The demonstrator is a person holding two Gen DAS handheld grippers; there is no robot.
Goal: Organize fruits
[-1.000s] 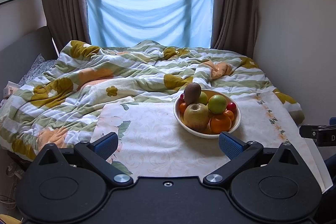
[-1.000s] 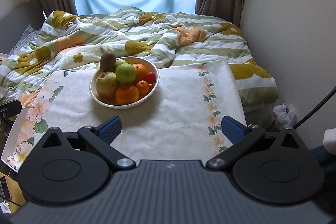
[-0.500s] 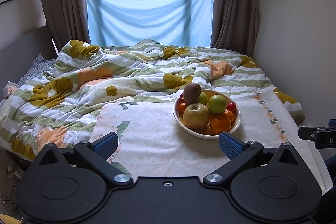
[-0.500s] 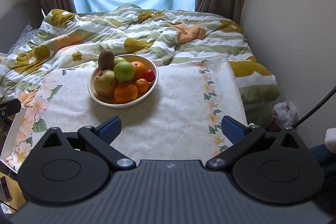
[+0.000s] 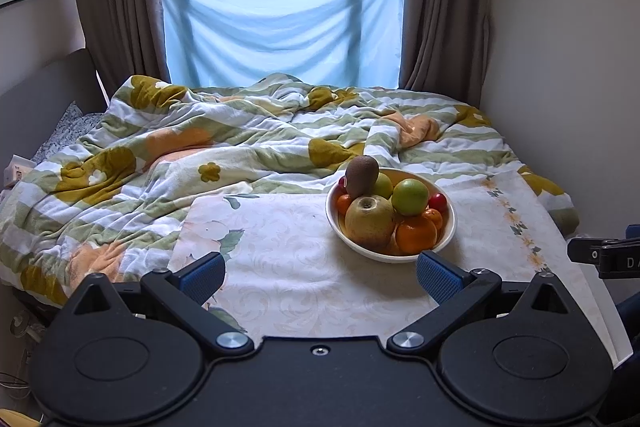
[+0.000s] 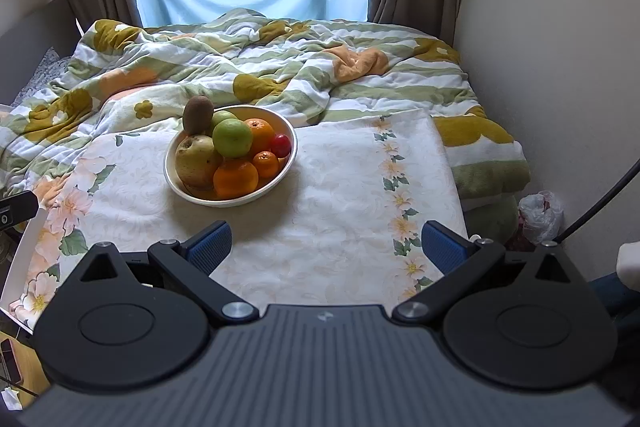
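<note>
Right wrist view: our right tongs [image 6: 325, 247], spread wide and empty, have drawn nearer the fruit bowl [image 6: 229, 198] ahead-left; left tongs [image 5: 318, 273] equally wide, barely shifted.

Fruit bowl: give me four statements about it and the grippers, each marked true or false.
1. The kiwi sits on top of the fruit in the bowl. True.
2. The left gripper holds an orange. False: it is open and empty.
3. The bowl rests on the floral cloth. True.
4. The right gripper is shut on the green apple. False: it is open, and the green apple lies in the bowl.
</note>
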